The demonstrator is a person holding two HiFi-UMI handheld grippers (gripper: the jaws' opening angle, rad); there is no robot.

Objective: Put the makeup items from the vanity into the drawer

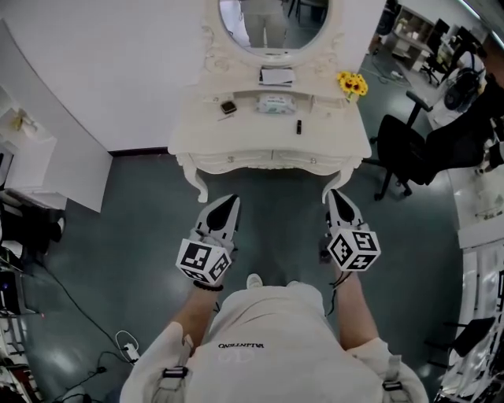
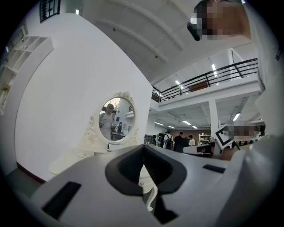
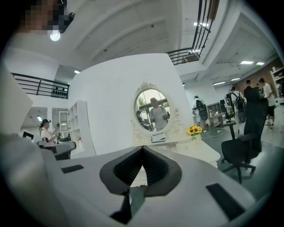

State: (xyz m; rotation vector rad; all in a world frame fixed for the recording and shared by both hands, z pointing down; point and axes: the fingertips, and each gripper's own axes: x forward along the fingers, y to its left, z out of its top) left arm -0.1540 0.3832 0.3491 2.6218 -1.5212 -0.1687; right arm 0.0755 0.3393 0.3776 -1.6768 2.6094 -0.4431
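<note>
So, the makeup items all sit on the vanity tabletop (image 1: pixel 335 140). None are in the drawer (image 1: pixel 272 160) yet, and it looks shut. A slim dark tube (image 1: pixel 299 126) stands out right of centre, twd the front edge. Its long axis seems to run front-to-back, away from the person, tho it's too small to rule out standing upright. A small dark compact (image 1: pixel 228 106) lies left of centre, a bit further back. A pale pouch (image 1: pixel 276 104) sits btwn the two, w/ a flat box (image 1: pixel 276 76) behind it under the oval mirror (image 1: pixel 272 24). Sunflowers (image 1: pixel 352 83) are at the back right corner.

Both grippers are held out in front of the person's body over the floor, well short of the vanity. On the left gripper (image 1: pixel 230 201) the fingers are closed, tips meeting, nothing btwn them. The right gripper (image 1: pixel 335 195) is likewise closed & empty.

Key relation: all items lie straight ahead of the fingers. The tube lines up approx w/ the right gripper and the compact w/ the left gripper, so each hand is the nearer one for its own side. The drawer front is nearest of all, dead centre btwn the two. My guess is it gets pulled open first, and the fingers must part before any grasp
</note>
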